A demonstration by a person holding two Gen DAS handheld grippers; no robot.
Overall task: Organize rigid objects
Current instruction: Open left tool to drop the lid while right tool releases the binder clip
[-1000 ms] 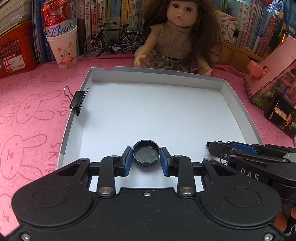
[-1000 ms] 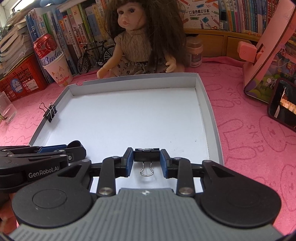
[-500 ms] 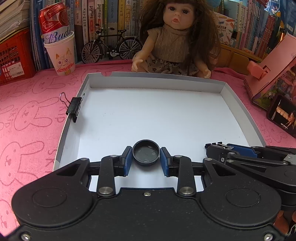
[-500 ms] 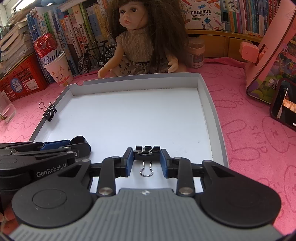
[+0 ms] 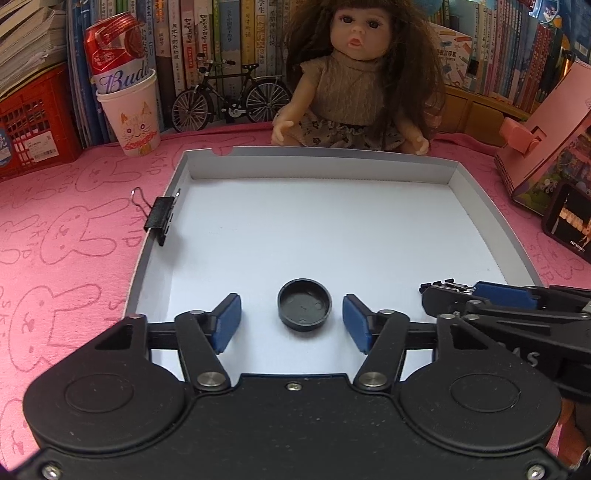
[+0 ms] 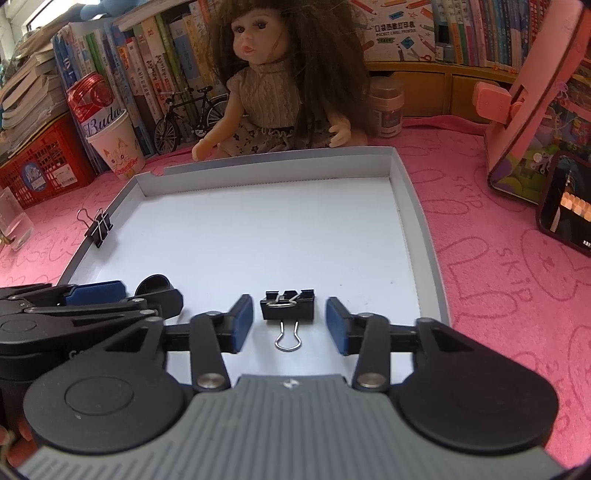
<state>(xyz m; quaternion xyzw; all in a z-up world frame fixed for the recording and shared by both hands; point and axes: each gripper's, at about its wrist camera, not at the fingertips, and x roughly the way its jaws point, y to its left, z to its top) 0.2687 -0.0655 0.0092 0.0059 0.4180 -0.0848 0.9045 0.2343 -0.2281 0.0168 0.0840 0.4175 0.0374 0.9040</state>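
1. Tray (image 5: 480, 206) lying on pink cloth (image 5: 74, 236), white floor facing up, low grey walls all round.
2. Left gripper (image 5: 291, 317) pointing down over near edge of tray, jaws opening, blue pads standing clear on both sides of cap (image 5: 304, 309).
3. Cap sitting on tray floor between those pads, hollow side up, touching neither pad.
4. Right gripper (image 6: 289, 320) hovering just right of left gripper, also over near edge, jaws opening.
5. Clip (image 6: 288, 304) resting on tray floor between right pads, apart from both, wire handle pointing toward camera.
6. Seen from left wrist, right gripper (image 5: 476, 291) reaching in from right, clip's black tips just showing past its finger.
7. Seen from right wrist, left gripper (image 6: 122, 295) reaching in from left, cap (image 6: 153, 283) partly hidden behind its finger.
8. Second clip (image 5: 159, 218) biting left wall of tray, one wire loop sticking out over cloth.
9. Doll (image 5: 354, 85) sitting just beyond far wall, hands near rim.
10. Paper cup (image 5: 131, 114) standing far left with red can (image 5: 114, 48) tilted inside it, toy bike (image 5: 231, 98) beside it, books (image 5: 221, 33) lining back.
11. Pink stand (image 5: 546, 122) leaning at far right, off tray.
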